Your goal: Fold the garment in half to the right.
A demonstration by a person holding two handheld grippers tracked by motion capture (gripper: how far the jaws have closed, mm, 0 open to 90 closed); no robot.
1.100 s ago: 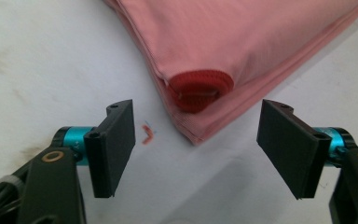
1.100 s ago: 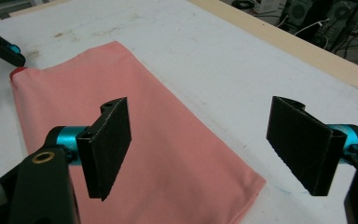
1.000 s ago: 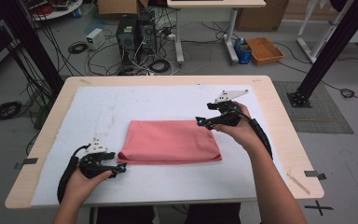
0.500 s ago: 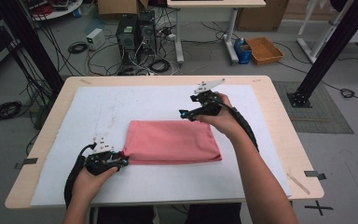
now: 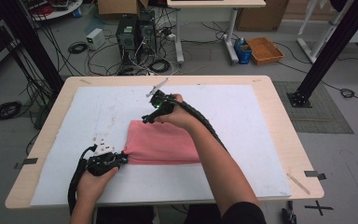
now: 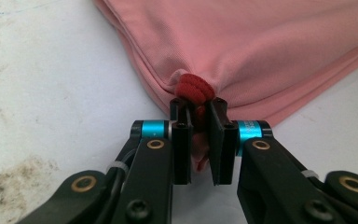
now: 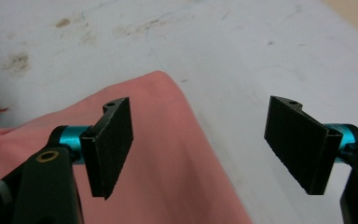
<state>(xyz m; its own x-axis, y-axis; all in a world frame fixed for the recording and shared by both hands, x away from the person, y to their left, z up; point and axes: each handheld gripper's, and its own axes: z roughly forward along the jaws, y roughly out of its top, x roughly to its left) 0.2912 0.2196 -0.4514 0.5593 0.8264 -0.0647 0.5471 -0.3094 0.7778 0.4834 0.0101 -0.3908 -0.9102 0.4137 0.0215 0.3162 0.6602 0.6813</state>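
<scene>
A folded pink cloth (image 5: 168, 142) lies flat on the white mat (image 5: 242, 116) in the middle of the table. My left gripper (image 5: 122, 158) is at the cloth's near left corner. Its jaws have just been closing, and in the left gripper view they (image 6: 198, 109) pinch a bunched fold of the cloth (image 6: 261, 46). My right gripper (image 5: 147, 119) hovers over the cloth's far left corner with its forearm stretched across the cloth. In the right gripper view it (image 7: 200, 140) stands wide open, with the cloth's corner (image 7: 158, 121) below and nothing touching its pads.
The mat covers most of the wooden table (image 5: 284, 135), and it is stained near the left gripper. Beyond the far edge the floor holds computers (image 5: 135, 32), tangled cables and an orange box (image 5: 265, 49). A black frame post (image 5: 326, 51) stands at the right.
The right gripper has moved left along the cloth's far edge, from its far right corner to its far left corner. The left gripper has shut on the near left corner.
</scene>
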